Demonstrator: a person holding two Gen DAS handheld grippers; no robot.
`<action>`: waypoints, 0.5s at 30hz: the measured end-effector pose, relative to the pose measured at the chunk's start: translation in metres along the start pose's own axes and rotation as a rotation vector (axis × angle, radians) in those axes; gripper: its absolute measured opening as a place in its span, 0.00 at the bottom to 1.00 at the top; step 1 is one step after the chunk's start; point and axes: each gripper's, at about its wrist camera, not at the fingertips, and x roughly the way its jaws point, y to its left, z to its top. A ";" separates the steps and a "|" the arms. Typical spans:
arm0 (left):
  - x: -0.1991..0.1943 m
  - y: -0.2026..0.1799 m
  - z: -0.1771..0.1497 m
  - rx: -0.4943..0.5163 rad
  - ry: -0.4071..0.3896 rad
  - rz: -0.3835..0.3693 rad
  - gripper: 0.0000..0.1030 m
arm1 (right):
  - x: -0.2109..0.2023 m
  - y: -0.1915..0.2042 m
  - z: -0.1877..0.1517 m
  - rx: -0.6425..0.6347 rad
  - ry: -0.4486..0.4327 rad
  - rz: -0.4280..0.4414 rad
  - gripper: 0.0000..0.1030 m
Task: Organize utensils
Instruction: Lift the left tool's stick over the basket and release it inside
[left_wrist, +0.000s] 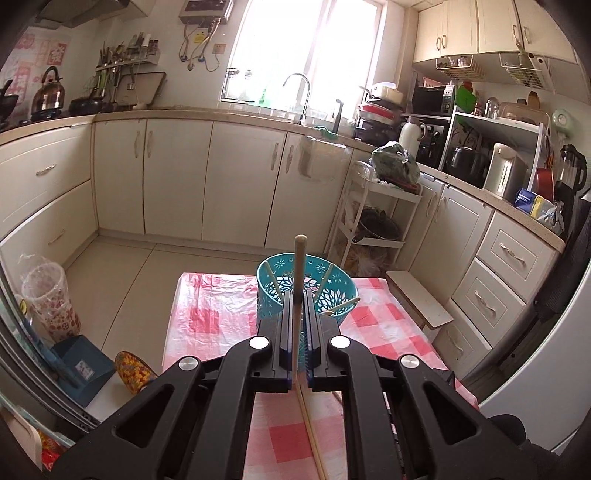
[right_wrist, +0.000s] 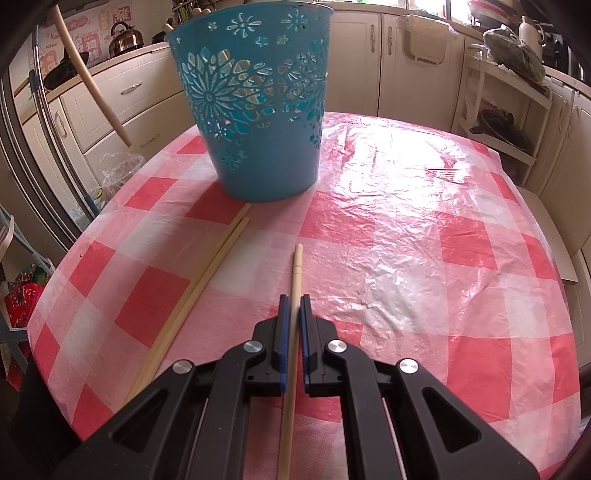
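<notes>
1. We lose the lower end of the chopstick (right_wrist: 291, 332) in the right wrist view behind the gripper body and the bottom edge.
2. The pair of chopsticks (right_wrist: 199, 284) beside it runs out of sight under the gripper frame.
3. In the left wrist view the fingers (left_wrist: 286, 325) hide the near wall of the teal basket (left_wrist: 269, 295).
4. We cannot make out the utensils on the far wall rack (left_wrist: 122, 59); they are too small.

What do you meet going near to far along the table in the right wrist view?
Right gripper shut on a chopstick → pair of loose chopsticks on the checked tablecloth → blue basket.
</notes>
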 end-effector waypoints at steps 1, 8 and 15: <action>-0.001 -0.001 0.002 0.005 -0.003 0.000 0.05 | 0.000 0.000 0.000 0.000 0.000 0.001 0.06; -0.020 -0.006 0.038 0.022 -0.054 0.003 0.05 | 0.001 -0.002 0.002 0.004 0.002 0.008 0.06; -0.018 -0.016 0.090 0.052 -0.158 0.025 0.05 | 0.001 -0.002 0.001 -0.001 0.003 0.006 0.06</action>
